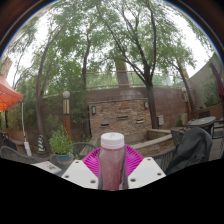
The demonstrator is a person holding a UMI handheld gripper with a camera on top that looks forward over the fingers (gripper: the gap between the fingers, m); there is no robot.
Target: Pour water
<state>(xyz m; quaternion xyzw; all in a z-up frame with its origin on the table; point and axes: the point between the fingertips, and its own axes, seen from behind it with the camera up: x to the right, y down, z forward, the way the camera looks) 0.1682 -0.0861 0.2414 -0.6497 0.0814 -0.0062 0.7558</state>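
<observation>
A bottle (112, 162) with a white cap and brownish body stands upright between my gripper's (112, 166) two fingers. The magenta pads (93, 159) press against its sides, so the gripper is shut on the bottle. The bottle is lifted, with the patio scene behind it. Its lower part is hidden by the gripper body. No cup or other vessel is visible.
A stone outdoor fireplace (120, 112) stands beyond the bottle, with trees above. A potted plant (60, 146) sits to the left and dark patio chairs (195, 140) to the right. An orange umbrella (8, 96) is at the far left.
</observation>
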